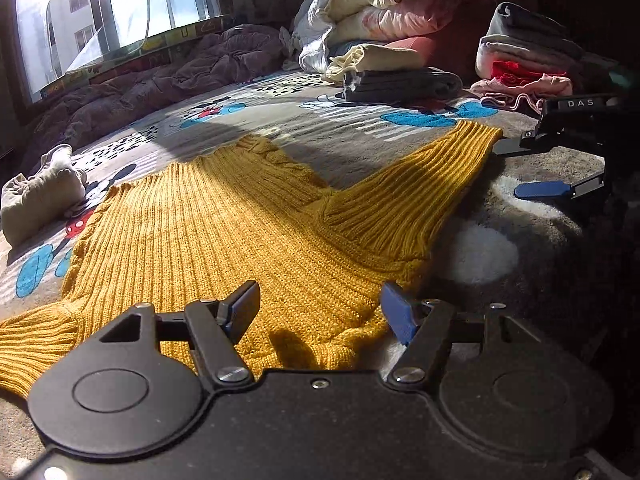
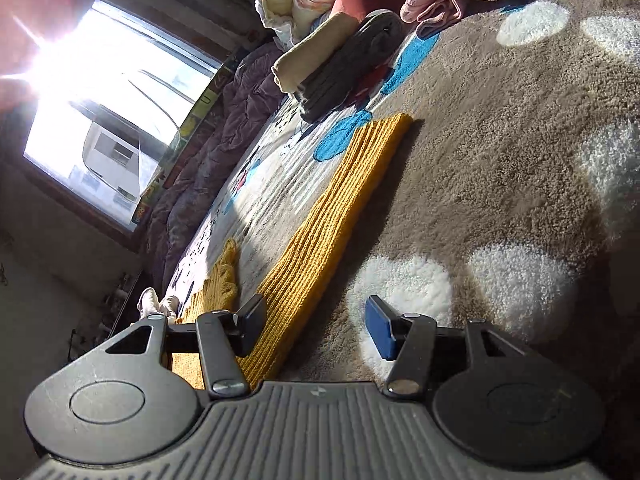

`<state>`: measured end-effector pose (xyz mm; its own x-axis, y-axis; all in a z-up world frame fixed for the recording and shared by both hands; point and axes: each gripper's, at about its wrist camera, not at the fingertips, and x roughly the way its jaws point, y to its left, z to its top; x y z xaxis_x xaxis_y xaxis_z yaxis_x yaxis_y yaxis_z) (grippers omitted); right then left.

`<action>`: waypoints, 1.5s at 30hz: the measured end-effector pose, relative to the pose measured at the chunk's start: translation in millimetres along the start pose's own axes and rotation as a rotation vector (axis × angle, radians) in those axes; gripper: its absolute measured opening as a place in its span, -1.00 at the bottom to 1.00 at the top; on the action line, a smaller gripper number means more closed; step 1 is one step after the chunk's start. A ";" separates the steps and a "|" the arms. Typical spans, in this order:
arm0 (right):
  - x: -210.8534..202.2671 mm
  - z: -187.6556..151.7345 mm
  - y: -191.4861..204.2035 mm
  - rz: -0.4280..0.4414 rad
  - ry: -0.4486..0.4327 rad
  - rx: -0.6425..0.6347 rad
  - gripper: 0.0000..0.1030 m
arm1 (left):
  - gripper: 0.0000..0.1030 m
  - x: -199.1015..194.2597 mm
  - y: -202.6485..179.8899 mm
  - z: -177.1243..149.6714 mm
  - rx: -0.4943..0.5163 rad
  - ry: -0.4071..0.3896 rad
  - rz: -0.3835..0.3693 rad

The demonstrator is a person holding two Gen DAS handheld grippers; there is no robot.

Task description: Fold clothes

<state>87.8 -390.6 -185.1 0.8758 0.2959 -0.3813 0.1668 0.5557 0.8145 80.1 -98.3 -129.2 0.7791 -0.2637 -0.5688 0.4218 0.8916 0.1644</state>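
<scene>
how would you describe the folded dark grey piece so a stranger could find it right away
Start at the mustard sweater spread on the cartoon-print rug and look past its outstretched sleeve toward the bedding heap. There lies the dark grey folded piece, with a cream folded piece resting on it; it is the only dark, neatly squared item there.

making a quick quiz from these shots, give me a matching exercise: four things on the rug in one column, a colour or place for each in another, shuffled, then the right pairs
Things:
1. knit sweater
2. folded towel
3. small crumpled cloth
4. right gripper

Colour or place:
A. dark grey, under a cream folded piece
B. mustard yellow, spread flat on the rug
C. beside the end of the sweater's outstretched sleeve
D. pale beige, at the left edge of the left wrist view

Pairs: 1-B, 2-A, 3-D, 4-C
</scene>
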 end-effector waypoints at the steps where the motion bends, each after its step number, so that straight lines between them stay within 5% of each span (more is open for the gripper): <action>1: 0.4 6.9 -6.1 0.005 -0.002 0.029 0.06 | 0.28 5.1 -7.9 5.4 0.013 0.003 -0.016; 9: 2.1 40.8 -29.4 -0.004 -0.069 0.092 0.21 | 0.28 55.1 -77.7 49.4 0.138 0.016 -0.082; 19: -13.6 72.0 -51.5 -0.024 -0.177 0.121 0.76 | 0.24 110.9 -137.0 99.4 0.256 0.032 -0.104; 26: -12.7 74.5 -58.1 -0.004 -0.193 0.133 0.83 | 0.15 139.0 -170.5 119.5 0.332 0.050 -0.062; 28: -13.2 72.1 -56.4 -0.007 -0.202 0.124 0.85 | -0.09 146.2 -175.1 122.2 0.346 0.058 -0.053; 30: -12.7 70.1 -53.9 -0.017 -0.209 0.109 0.87 | -0.80 148.0 -169.3 126.8 0.315 0.073 -0.029; 37: -8.4 63.7 -38.3 0.030 -0.177 0.034 0.85 | -0.85 102.2 -82.9 142.3 0.053 0.002 -0.029; 45: 4.7 11.4 47.1 0.138 -0.034 -0.428 0.46 | -0.86 30.1 39.9 114.1 -0.277 -0.100 -0.034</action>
<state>105.0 -372.0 -143.5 0.8925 0.3677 -0.2612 -0.1487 0.7866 0.5993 173.4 -112.7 -47.8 0.8143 -0.3176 -0.4858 0.3161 0.9447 -0.0876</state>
